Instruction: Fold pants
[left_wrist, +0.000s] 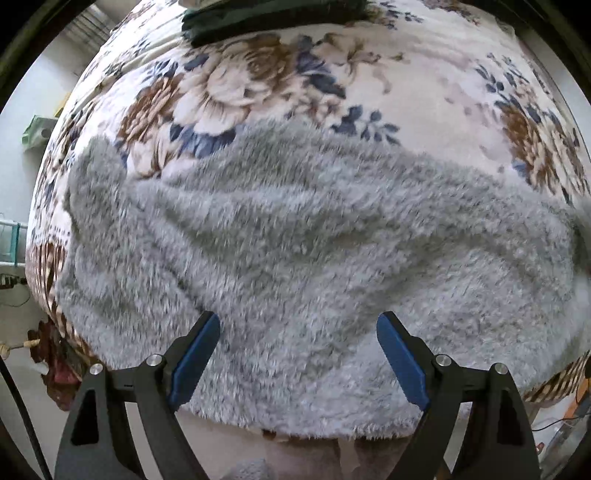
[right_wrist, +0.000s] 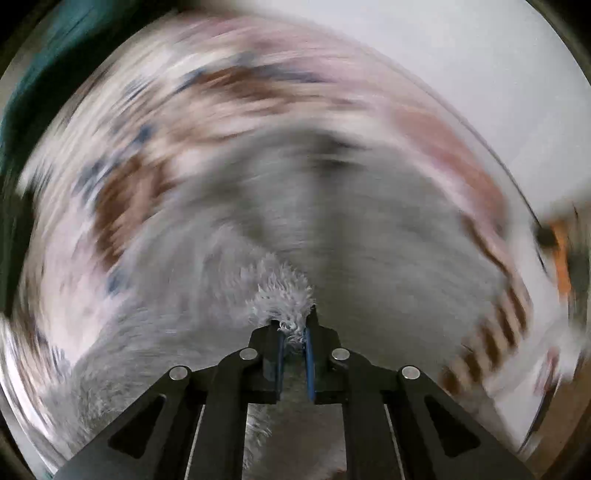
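My right claw (right_wrist: 294, 334) was clamped on a tuft of the fluffy grey fleece pants (left_wrist: 295, 240) on the floral-quilted bed (left_wrist: 424, 85), my left claw (left_wrist: 298, 325) gaped empty above them, so I judged a fold begun, needing a carry-across.

Soft, even daylight with faint shadows and no glare. The left wrist view is slightly smeared; the right wrist view shows heavy rotational blur. Fisheye edges curve and darken.

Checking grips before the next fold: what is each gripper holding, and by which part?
The right gripper pinches a tuft of the fluffy grey fleece pants; which part is too blurred to tell. The left gripper is open above them, holding nothing.
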